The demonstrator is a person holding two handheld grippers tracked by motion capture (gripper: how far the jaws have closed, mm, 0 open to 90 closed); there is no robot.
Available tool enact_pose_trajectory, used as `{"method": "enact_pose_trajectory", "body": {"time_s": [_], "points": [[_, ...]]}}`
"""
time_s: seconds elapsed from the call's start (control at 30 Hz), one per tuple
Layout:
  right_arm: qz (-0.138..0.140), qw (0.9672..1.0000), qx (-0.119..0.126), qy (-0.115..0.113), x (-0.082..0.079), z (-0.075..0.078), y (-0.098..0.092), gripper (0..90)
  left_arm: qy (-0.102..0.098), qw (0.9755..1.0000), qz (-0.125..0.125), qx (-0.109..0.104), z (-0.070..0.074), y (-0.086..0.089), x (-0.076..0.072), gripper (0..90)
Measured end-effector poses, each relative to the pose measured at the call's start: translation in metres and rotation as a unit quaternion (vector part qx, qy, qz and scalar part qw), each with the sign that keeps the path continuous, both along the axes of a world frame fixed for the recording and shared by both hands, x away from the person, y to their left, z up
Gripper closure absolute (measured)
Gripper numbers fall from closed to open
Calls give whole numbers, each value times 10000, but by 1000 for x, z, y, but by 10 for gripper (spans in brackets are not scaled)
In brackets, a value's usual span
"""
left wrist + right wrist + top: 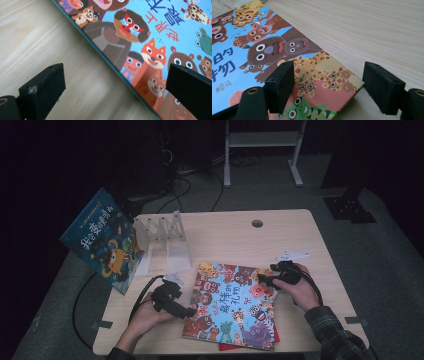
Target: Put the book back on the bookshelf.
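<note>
Both tools sit at the picture book (231,306) that lies flat on the tabletop (240,237), one at each side of it. Left tool (189,312) rests at the book's left edge, near the person's side of the tabletop; in the left gripper view its jaws stand wide apart, one over bare wood and one over the cover, with the book's edge (117,72) running between them — the pads press on nothing. Right tool (262,280) is at the book's far right corner. In the right gripper view its jaws also stand apart, straddling that corner (352,85): one jaw lies over the animal-covered cover, the other over the wood just beside the corner, and neither pad clamps the book.

A red sheet (229,347) peeks out from under the book's near edge. At the tabletop's far left a clear plastic rack (162,237) stands upright, and a second picture book (102,240) with a blue cover leans tilted just beside it, overhanging the tabletop's left edge. A small white object (291,256) lies on the wood just beyond the right hand (300,290).
</note>
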State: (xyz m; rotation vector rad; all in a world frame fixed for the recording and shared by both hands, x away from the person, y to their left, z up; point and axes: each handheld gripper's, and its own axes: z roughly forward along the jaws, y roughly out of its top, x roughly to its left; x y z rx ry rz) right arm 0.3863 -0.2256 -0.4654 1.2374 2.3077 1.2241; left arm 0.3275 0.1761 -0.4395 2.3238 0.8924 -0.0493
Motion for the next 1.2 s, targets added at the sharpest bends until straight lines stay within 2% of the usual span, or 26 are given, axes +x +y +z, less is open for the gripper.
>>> {"method": "enact_pose_trajectory", "body": {"time_s": [0.37,0.43,0.5,0.6,0.73,0.8,0.93,1.07,1.2], "points": [[176,9998,-78,-30,-12,2,8,258,40,10000,-10,22,-2,0,1,15],[159,9997,-134,-108,-13,4,5,306,46,10000,35,-21,-2,0,0,15],[131,9997,-56,-184,-16,8,1,342,64,10000,31,-25,-2,0,1,15],[180,9993,12,-323,-24,17,-7,461,101,9999,1,-19,-3,1,2,15],[378,9989,-9,-266,-37,20,-14,666,134,9999,21,-102,-4,-1,4,15],[571,9981,-131,-203,-46,17,-16,753,133,9998,25,-148,-4,-2,5,15],[788,9964,-246,-173,-55,15,-16,827,132,9997,23,-204,-5,-3,9,15],[947,9951,-280,-80,-59,11,-17,860,180,9995,10,-247,-7,-7,15,15],[1040,9942,-276,-31,-61,10,-17,877,182,9997,-35,-134,-9,-10,15,15]]}}
